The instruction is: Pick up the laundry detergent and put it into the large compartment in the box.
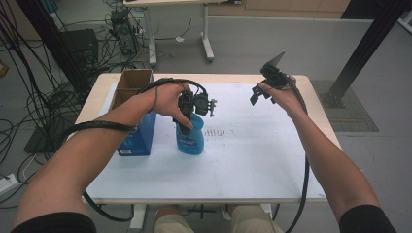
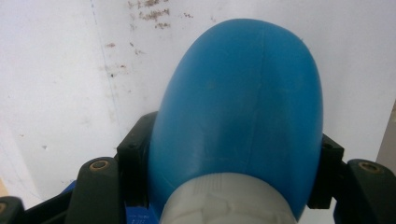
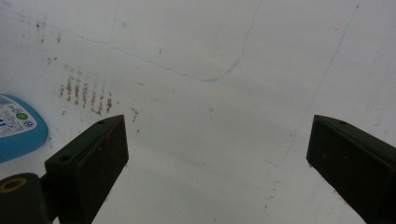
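Observation:
A blue plastic bottle (image 1: 190,140) with a white collar stands upright on the white table sheet (image 1: 252,150), left of centre. My left gripper (image 1: 187,109) comes down on its top and is shut on it. In the left gripper view the bottle's blue shoulder (image 2: 243,107) sits between the two jaws, above the white collar (image 2: 224,198). My right gripper (image 1: 265,92) hovers over the far right of the table, open and holding nothing. In the right gripper view its jaws stand wide apart over bare sheet, and the bottle's label (image 3: 16,126) lies at the left edge.
An open cardboard box with a blue front (image 1: 133,114) stands right beside the bottle, on its left. Brown smudges (image 1: 218,131) mark the sheet near the middle. A black frame post (image 1: 369,43) rises past the table's far right corner; cables lie on the floor at left.

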A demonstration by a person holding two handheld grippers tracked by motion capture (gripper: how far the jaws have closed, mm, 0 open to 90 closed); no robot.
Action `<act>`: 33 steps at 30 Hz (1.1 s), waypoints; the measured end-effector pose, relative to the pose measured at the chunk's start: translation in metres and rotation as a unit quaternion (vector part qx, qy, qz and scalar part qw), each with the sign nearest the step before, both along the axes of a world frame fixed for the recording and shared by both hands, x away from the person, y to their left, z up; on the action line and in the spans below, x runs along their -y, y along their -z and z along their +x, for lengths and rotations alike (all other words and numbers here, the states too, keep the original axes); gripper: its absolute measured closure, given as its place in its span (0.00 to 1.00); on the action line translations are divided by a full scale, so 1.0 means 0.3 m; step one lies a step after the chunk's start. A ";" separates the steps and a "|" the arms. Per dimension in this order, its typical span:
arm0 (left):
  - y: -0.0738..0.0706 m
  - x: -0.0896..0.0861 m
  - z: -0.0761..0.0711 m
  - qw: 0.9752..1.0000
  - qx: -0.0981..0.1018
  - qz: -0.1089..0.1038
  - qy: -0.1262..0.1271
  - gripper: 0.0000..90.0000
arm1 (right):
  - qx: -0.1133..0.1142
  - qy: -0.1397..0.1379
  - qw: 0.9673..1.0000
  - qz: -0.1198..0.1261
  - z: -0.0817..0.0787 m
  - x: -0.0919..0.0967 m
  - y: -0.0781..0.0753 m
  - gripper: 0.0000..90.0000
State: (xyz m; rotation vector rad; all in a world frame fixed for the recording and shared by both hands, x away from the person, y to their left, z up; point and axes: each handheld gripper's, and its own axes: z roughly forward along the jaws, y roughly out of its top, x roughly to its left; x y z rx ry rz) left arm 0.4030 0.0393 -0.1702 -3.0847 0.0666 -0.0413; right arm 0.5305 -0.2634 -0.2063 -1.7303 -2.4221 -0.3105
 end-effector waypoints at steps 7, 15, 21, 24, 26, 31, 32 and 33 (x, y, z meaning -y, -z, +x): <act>-0.001 0.001 -0.001 1.000 0.000 0.001 0.000 0.40 | -0.001 -0.001 1.000 0.001 0.000 -0.003 -0.001 0.06; -0.002 0.002 0.000 1.000 -0.003 0.004 -0.001 0.40 | -0.004 0.000 1.000 0.001 0.002 0.000 0.002 0.06; -0.001 0.000 0.002 1.000 -0.003 0.002 0.000 0.40 | -0.004 0.002 1.000 0.003 0.003 0.006 0.003 0.06; -0.002 -0.001 0.003 1.000 -0.004 0.002 0.000 0.40 | -0.006 0.002 1.000 0.003 0.006 0.006 0.004 0.06; -0.002 -0.001 0.003 1.000 -0.004 0.002 -0.001 0.40 | -0.007 0.001 1.000 0.002 0.007 0.005 0.005 0.06; -0.002 -0.002 0.001 1.000 -0.003 0.001 -0.001 0.40 | -0.009 0.000 1.000 0.000 0.010 -0.001 0.008 0.06; -0.002 -0.002 0.000 1.000 -0.003 0.001 -0.001 0.40 | -0.009 -0.002 1.000 0.000 0.010 -0.002 0.008 0.06; -0.002 -0.001 -0.001 1.000 -0.003 0.002 -0.001 0.40 | -0.009 -0.003 1.000 0.000 0.010 -0.003 0.008 0.06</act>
